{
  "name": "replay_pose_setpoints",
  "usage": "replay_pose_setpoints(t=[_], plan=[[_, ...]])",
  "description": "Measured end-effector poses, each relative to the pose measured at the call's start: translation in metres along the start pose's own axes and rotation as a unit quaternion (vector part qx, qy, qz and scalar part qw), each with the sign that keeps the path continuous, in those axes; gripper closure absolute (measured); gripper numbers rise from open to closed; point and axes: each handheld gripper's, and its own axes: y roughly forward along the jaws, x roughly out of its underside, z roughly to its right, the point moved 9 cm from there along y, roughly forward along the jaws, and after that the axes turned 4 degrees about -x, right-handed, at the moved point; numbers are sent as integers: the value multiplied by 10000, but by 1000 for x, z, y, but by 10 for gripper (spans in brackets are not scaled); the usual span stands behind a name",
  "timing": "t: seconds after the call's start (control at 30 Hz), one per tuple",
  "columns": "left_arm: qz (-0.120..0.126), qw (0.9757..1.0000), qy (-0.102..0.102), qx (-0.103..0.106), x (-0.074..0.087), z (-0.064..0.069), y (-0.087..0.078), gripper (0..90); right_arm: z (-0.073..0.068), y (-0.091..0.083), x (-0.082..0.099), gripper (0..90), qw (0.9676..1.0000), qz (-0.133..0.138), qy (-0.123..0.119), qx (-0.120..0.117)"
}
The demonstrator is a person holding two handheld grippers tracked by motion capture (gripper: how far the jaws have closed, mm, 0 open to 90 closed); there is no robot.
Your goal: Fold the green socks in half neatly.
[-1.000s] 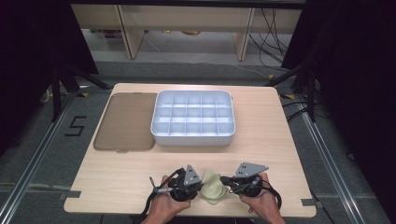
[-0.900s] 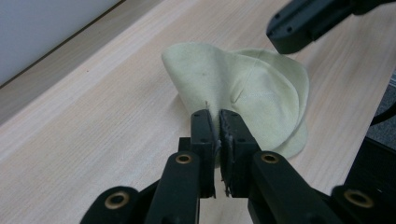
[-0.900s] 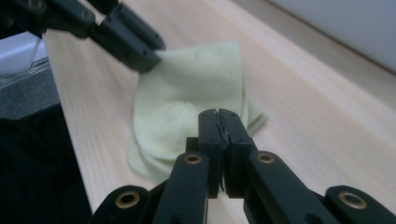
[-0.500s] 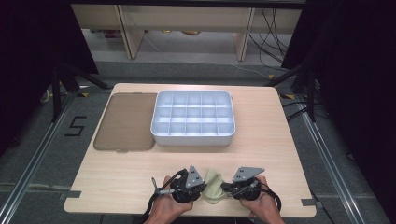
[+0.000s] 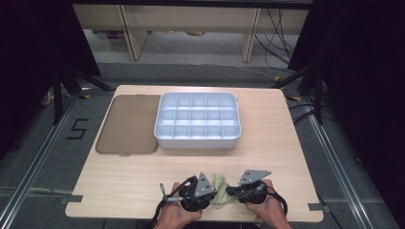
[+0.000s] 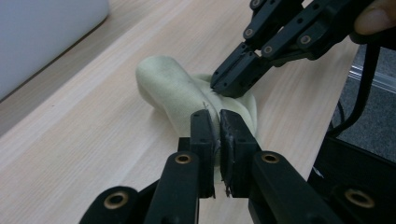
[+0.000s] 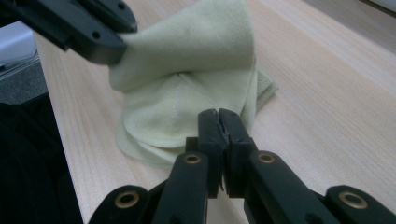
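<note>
Pale green cloth (image 5: 219,190) pinched between left gripper (image 6: 218,122) and right gripper (image 7: 218,122), both jaws closed on its folds

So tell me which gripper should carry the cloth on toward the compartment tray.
Probably left. Both the left gripper and right gripper are shut on the pale cloth, but the white tray lies slightly to the left, nearer that hand; the margin is slim.

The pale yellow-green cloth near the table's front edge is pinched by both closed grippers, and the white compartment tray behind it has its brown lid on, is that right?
Not quite: the brown lid lies flat on the table beside the white compartment tray, whose cells are uncovered, as the high view shows. The pale yellow-green cloth is indeed pinched by the left gripper and right gripper, jaws closed.
</note>
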Motion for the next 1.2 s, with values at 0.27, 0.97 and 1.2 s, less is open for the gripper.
replay_pose_setpoints(t=[0.27,0.97,1.2], plan=[[49,9998,106,185,-6,16,9,839,1,0,0,884,10000,11,73,-47],[-134,9990,307,295,1,29,34,832,9,-32,-32,874,9963,852,95,112],[-160,9986,415,271,1,27,33,831,-3,-15,-44,874,9969,758,-145,-157]])
